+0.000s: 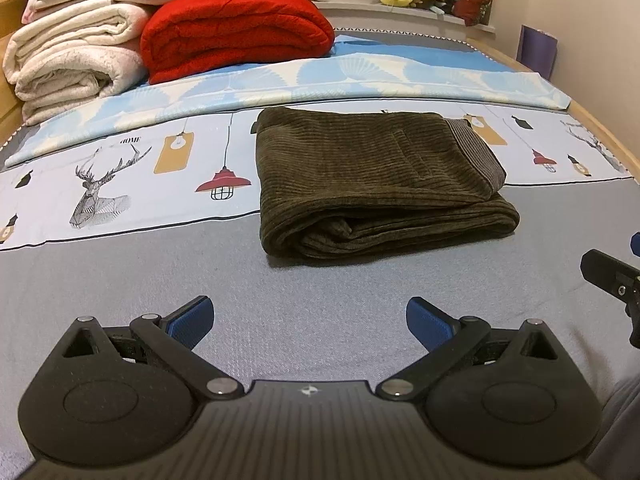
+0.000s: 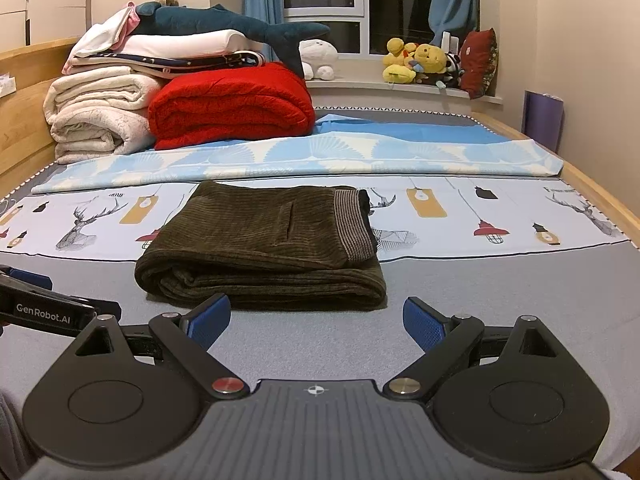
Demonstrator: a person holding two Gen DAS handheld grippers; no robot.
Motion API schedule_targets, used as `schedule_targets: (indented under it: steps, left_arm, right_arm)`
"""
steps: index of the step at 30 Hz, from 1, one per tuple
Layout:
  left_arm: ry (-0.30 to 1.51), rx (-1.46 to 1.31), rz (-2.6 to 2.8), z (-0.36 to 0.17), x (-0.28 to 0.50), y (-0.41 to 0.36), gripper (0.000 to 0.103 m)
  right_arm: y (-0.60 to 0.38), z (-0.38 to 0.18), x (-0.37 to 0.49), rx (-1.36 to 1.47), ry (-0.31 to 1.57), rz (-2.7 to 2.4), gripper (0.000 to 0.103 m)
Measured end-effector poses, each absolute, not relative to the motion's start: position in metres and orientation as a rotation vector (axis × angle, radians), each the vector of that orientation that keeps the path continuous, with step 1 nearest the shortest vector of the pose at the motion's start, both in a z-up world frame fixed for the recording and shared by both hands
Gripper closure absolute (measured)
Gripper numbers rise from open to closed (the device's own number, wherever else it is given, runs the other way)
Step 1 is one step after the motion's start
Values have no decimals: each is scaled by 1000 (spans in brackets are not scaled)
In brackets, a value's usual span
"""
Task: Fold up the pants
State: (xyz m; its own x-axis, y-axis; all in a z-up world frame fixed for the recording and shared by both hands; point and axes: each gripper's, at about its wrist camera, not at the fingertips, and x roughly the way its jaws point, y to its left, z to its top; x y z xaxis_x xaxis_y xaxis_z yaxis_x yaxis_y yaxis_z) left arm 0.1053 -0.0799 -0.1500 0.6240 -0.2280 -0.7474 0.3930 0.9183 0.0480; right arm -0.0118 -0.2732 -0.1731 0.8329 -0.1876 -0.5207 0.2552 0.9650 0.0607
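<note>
Dark olive corduroy pants [image 1: 372, 184] lie folded into a compact rectangle on the bed, the striped waistband on top at the right. In the right wrist view the same pants [image 2: 264, 248] sit just ahead and a little left. My left gripper [image 1: 310, 322] is open over the grey sheet, short of the pants, with nothing between its blue pads. My right gripper [image 2: 316, 322] is open too, close to the pants' near fold and holding nothing. Each gripper shows at the edge of the other's view: the right gripper [image 1: 616, 280], the left gripper [image 2: 44, 308].
A red folded blanket [image 1: 236, 32] and white rolled blankets [image 1: 72, 60] are stacked at the far left of the bed. A blue patterned sheet [image 1: 360, 76] lies across behind the pants. Plush toys [image 2: 420, 62] sit on the windowsill. Wooden bed rails run along both sides.
</note>
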Motion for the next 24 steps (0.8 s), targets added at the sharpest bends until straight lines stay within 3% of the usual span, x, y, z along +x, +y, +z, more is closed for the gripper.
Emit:
schedule_targets:
  steps: [24]
  left_arm:
    - [828, 225, -361, -152, 106, -81, 0]
  right_arm:
    - [-272, -173, -10, 129, 540, -236, 9]
